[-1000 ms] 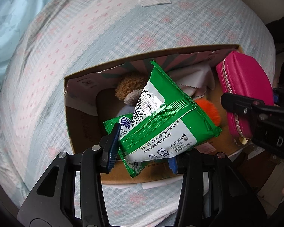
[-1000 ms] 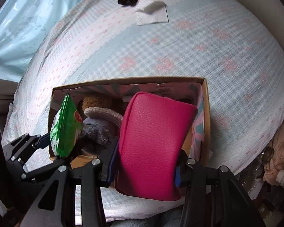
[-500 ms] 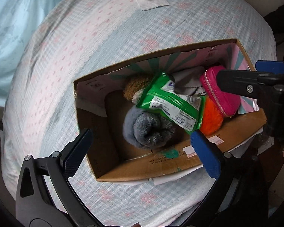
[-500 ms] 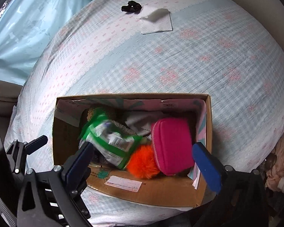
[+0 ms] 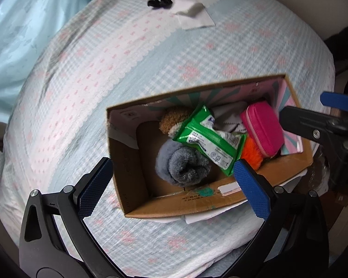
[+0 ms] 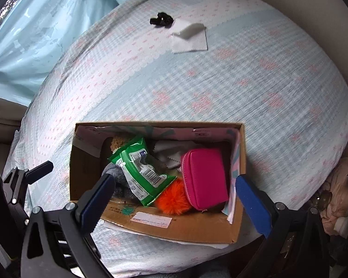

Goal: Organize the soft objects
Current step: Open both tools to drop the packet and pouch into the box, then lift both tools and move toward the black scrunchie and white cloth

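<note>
An open cardboard box (image 5: 197, 206) (image 6: 174, 229) sits on the checked bed cover (image 5: 104, 69). In it lie a green wipes pack (image 5: 208, 136) (image 6: 139, 169), a pink zip pouch (image 5: 262, 127) (image 6: 204, 176), an orange pom-pom (image 5: 250, 153) (image 6: 174, 199), a grey fuzzy roll (image 5: 185, 166), a brown plush (image 5: 171, 120) and a white cloth (image 6: 169, 153). My left gripper (image 5: 174, 185) hangs open above the box's left half, holding nothing. Above the right half my right gripper (image 6: 175, 199) is open too, with nothing between its pads.
At the far side of the bed lie a white cloth square (image 5: 194, 16) (image 6: 190, 38) and a black hair tie (image 5: 159, 1) (image 6: 161, 19). A light blue curtain (image 6: 34, 34) hangs at the left. Pinkish clutter (image 6: 336, 197) lies off the bed's right edge.
Both grippers opened wide: the left let go of the green pack, the right of the pink pouch, and both now lie in the box. Both grippers rose away from it.
</note>
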A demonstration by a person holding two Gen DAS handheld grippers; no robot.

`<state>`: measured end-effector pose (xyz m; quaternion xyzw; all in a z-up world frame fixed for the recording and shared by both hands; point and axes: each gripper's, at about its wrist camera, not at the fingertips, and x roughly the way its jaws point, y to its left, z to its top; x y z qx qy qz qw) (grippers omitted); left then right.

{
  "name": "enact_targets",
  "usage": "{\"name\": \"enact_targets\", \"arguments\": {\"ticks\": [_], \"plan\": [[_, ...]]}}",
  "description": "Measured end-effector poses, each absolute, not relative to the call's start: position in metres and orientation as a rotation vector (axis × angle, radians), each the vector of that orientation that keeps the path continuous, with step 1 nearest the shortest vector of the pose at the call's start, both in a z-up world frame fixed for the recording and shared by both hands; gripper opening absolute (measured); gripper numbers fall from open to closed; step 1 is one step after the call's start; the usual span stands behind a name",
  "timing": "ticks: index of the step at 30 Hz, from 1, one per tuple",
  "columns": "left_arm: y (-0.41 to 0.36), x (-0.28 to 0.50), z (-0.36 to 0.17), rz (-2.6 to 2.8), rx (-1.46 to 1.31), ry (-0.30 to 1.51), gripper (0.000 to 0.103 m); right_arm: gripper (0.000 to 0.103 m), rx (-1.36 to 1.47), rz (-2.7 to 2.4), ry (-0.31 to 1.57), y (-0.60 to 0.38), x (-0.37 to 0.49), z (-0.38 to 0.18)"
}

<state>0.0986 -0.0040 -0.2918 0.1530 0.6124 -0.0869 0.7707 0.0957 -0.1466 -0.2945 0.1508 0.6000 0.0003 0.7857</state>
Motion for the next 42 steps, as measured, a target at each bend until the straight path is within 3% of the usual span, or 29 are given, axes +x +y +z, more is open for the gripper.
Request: {"name": "enact_targets", "arguments": {"ticks": [21,33,42], "plan": [[0.033,0.069,-0.134,-0.071,0.094,1.028,0.103,0.103,0.204,-0.112,0.924,-0.151,0.045,-0.129],[0.052,0.092,-0.084,-0.085,0.069,0.894,0.103,0.103,0.175,-0.130,0.840,-0.140,0.059,-0.102],[0.041,0.167,-0.092,-0.144,0.089,0.886,0.103,0.103,0.204,-0.154,0.849,-0.153,0.118,-0.106]]}}
